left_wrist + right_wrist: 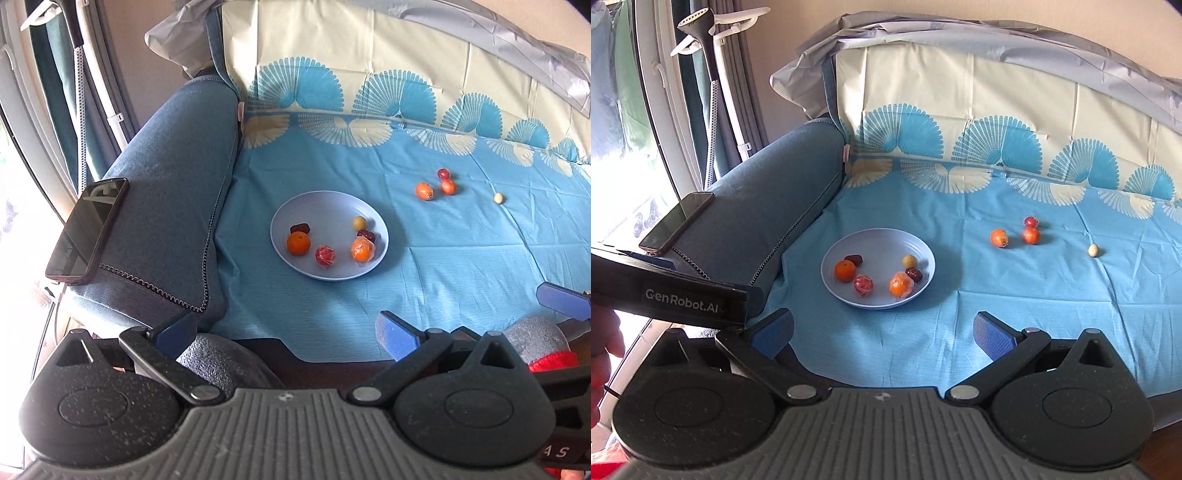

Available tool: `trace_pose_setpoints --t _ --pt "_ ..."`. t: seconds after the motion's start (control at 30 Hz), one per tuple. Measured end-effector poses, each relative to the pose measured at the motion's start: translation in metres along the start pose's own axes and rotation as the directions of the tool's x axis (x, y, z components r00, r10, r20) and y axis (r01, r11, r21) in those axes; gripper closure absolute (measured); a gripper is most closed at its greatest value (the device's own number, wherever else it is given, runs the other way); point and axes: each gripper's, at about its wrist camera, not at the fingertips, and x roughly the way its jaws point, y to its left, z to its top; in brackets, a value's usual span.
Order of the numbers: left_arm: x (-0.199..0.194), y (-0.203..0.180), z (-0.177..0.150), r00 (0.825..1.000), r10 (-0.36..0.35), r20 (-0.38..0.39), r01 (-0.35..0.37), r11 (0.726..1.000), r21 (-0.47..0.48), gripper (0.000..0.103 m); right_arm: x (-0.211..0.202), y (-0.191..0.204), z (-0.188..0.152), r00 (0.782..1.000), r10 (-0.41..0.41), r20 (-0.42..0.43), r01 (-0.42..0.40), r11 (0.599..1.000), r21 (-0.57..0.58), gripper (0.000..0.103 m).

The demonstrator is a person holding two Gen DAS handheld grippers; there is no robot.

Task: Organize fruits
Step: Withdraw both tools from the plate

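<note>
We hold both grippers low at the near edge of the blue cloth (1015,295), well apart from the fruit. Our left gripper (288,332) has its jaws spread wide with nothing between them, and our right gripper (882,332) is likewise wide open and holds nothing. The pale blue plate (295,214) sits toward the left of the cloth, near the sofa armrest (166,206), and holds six pieces: a bare orange (298,244) at its left with a dark date (299,227) touching its far side, a red wrapped fruit (325,256) near the front, a wrapped orange (362,250) to the right with a second date (366,235) just behind it, and a small yellow fruit (359,222) farther back. To the far right on the cloth lie a wrapped orange fruit (998,237), a second orange one (1031,235) touching a small red fruit (1031,221) behind it, and, farther right, a small pale ball (1093,250). A phone (86,230) rests on the armrest.
</note>
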Motion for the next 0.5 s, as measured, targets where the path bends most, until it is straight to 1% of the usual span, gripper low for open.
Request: trace_pose_setpoints --t 0.13,0.5 --pt "0.000 0.000 -0.001 1.000 -0.002 -0.008 0.002 1.000 -0.001 0.000 0.001 0.000 0.000 1.000 0.003 -0.001 -0.003 1.000 0.000 0.001" --pt "0.012 -0.008 0.003 0.999 0.002 -0.037 -0.001 1.000 0.024 0.000 0.011 -0.009 -0.003 1.000 0.001 -0.025 0.001 0.999 0.048 0.001"
